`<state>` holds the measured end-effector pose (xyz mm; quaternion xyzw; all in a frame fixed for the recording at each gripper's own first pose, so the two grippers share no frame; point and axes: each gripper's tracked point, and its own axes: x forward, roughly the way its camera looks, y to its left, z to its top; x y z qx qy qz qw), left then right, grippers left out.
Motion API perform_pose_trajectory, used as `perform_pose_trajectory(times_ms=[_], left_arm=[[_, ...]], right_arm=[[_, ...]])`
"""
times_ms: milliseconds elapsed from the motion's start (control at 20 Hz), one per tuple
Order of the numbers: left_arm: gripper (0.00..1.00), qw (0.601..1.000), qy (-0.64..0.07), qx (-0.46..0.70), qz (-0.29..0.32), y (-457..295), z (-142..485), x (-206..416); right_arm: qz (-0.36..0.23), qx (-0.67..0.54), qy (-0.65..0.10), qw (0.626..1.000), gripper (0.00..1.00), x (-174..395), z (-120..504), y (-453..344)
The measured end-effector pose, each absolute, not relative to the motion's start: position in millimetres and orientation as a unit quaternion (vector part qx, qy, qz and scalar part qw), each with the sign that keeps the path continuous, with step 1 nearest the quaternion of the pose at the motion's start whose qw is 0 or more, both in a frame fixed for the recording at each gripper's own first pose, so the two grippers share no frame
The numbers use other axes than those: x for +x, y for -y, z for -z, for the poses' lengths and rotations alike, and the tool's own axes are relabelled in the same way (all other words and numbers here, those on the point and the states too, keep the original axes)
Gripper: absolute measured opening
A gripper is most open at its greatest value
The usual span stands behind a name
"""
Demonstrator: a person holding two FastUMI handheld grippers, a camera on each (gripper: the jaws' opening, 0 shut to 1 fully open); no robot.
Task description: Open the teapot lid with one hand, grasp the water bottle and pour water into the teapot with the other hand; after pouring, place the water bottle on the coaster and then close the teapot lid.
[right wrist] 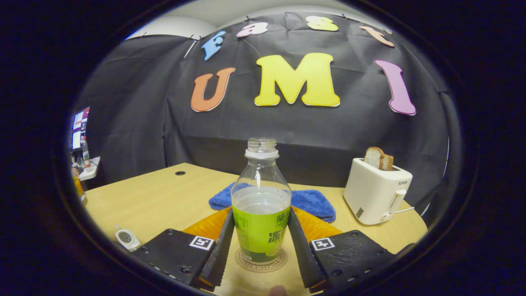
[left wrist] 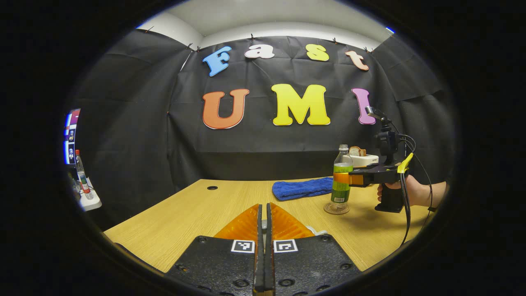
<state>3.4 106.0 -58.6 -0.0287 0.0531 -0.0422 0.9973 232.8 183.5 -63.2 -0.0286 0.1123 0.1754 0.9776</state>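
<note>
Right hand-held gripper clamped on an uncapped water bottle standing on its coaster; left hand-held gripper pressed together, empty.

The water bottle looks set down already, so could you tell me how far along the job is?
Looks done: the uncapped water bottle stands upright on the coaster, part full. In hand: the right gripper has its jaws on either side of the bottle; contact is unclear. The left gripper is shut on nothing. Left: closing the teapot lid, which I cannot check here.

Left gripper view looks from farther back across the bench; right gripper view sits close behind the bottle; both share the bottle and towel.
</note>
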Motion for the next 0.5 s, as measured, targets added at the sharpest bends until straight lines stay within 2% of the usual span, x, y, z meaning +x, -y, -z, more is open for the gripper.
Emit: perform_pose_trajectory(times_ms=[250,500], left_arm=[[0.03,0.997,-0.052,-0.034,0.04,-106.8,59.7,5.6],[0.03,0.997,-0.056,-0.038,0.044,-103.0,62.6,6.0]], right_arm=[[-0.168,-0.026,-0.115,0.979,0.71,236.1,66.8,-181.9],[-0.16,-0.018,-0.113,0.98,0.76,236.6,70.7,-179.3]])
